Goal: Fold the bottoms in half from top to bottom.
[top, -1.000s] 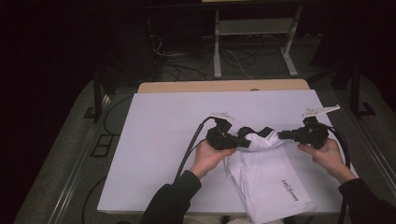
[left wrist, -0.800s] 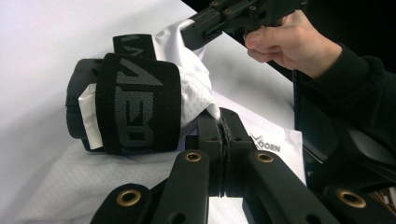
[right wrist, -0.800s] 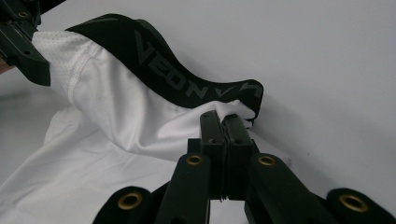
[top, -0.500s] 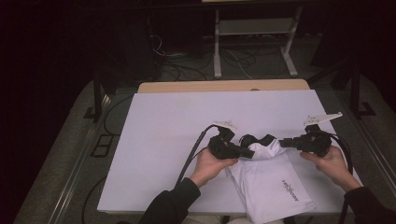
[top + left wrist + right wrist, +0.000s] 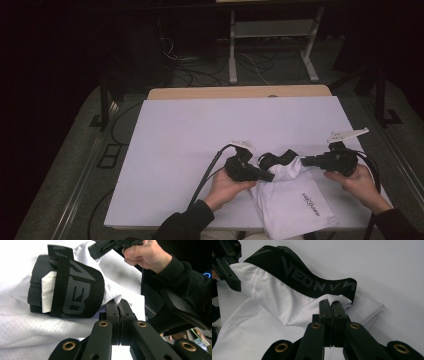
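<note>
Now, grip: my left hand-held gripper and right hand-held gripper each pinch the white garment.
Place: lying at the counter edge.
Risk: thin mesh could slip free if I pull unevenly.

The white garment runs past the high view's bottom edge, its logo illegible.

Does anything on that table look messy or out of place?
Yes: the white garment hangs off the table's near edge, and its black waistband is bunched and twisted between the left gripper and right gripper.
</note>
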The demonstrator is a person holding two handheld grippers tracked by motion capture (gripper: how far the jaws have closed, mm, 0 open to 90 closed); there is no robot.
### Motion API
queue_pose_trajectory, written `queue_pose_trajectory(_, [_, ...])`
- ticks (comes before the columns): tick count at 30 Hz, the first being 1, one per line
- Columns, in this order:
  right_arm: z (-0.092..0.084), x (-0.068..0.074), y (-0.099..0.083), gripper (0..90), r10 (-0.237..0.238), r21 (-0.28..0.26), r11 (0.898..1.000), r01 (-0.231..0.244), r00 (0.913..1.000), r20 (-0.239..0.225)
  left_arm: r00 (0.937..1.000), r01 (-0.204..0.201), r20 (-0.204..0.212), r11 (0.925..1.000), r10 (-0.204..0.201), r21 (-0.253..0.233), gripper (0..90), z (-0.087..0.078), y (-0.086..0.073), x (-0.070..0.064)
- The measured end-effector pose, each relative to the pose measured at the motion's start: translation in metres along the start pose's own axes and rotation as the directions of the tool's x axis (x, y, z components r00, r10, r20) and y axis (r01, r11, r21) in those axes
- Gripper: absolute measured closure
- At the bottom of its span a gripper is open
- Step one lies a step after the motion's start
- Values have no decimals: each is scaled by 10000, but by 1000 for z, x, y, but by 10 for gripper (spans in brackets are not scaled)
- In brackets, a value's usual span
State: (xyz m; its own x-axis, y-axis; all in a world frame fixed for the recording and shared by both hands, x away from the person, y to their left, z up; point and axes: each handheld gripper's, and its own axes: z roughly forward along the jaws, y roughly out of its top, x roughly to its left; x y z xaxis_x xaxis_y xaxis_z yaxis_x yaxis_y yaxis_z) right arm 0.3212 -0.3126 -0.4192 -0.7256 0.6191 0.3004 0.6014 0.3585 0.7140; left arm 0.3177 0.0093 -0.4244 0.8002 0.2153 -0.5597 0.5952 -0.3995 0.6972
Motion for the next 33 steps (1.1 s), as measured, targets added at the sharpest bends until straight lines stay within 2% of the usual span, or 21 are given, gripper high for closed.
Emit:
queue_pose_trajectory(10, [2, 4, -8, 870, 113, 346, 9993, -110, 9999, -99, 9994, 270, 211, 9993, -275, 245, 878, 7, -15, 3])
queue_pose_trajectory(16, [5, 6, -13, 864, 195, 584, 9981, -188, 9997, -123, 9992, 266, 287, 9991, -276, 321, 878, 11, -17, 4])
queue_pose_trajectory(25, [2, 7, -19, 851, 416, 706, 9967, -394, 9987, -296, 9984, 371, 405, 9982, -390, 480, 878, 13, -22, 3])
queue_pose_trajectory(27, [1, 7, -20, 801, 387, 705, 9968, -367, 9988, -282, 9983, 392, 412, 9979, -414, 513, 878, 14, -23, 2])
queue_pose_trajectory(29, [0, 9, -20, 692, 368, 799, 9962, -338, 9987, -360, 9983, 397, 402, 9975, -421, 586, 878, 15, -24, 3])
queue_pose_trajectory(33, [-3, 10, -18, 557, 279, 787, 9966, -254, 9991, -307, 9983, 368, 428, 9970, -397, 678, 877, 16, -25, 3])
